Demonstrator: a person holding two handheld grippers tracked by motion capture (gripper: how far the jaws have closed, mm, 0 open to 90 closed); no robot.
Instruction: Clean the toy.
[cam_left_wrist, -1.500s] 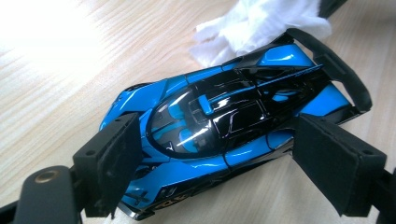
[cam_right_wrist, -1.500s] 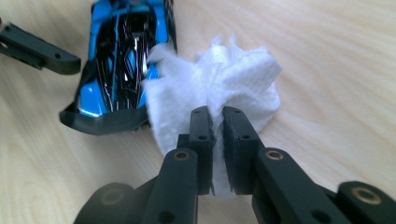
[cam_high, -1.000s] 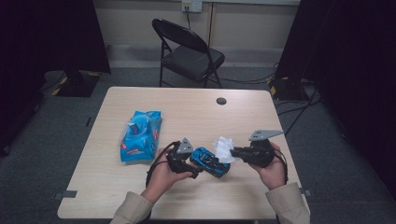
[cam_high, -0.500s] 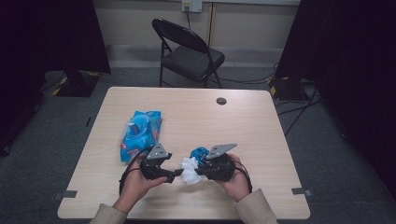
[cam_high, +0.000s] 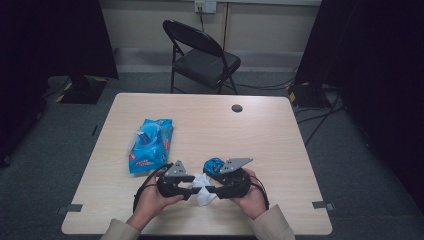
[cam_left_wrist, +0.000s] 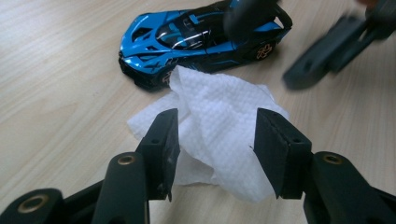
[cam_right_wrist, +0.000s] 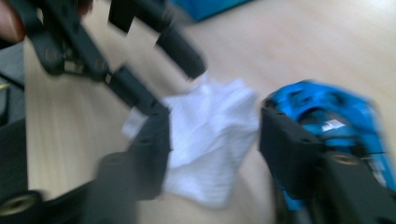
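A crumpled white tissue (cam_high: 202, 196) lies on the wooden table (cam_high: 280, 150) near its front edge, between my two grippers. My left gripper (cam_high: 192, 187) comes in from the left. In the left gripper view its jaws (cam_left_wrist: 217, 140) straddle the tissue (cam_left_wrist: 219, 107); they have just been closing, and I see no pad pressing. My right gripper (cam_high: 210, 189) faces it from the right. Its jaws (cam_right_wrist: 215, 140) have just been opening and stand apart, with the tissue (cam_right_wrist: 210, 121) loose between them. A blue toy car (cam_high: 214, 164) stands just behind the tissue.
A blue wipes pack (cam_high: 150, 145) lies on the table's left half. A small black round cap (cam_high: 237, 108) sits near the far edge. A black folding chair (cam_high: 200, 55) stands behind the table. Cables run over the floor at the right.
Both hands moved left and toward the front edge. The right gripper, which held the tissue up, has opened and the tissue now lies on the table. The left jaws narrowed around it.
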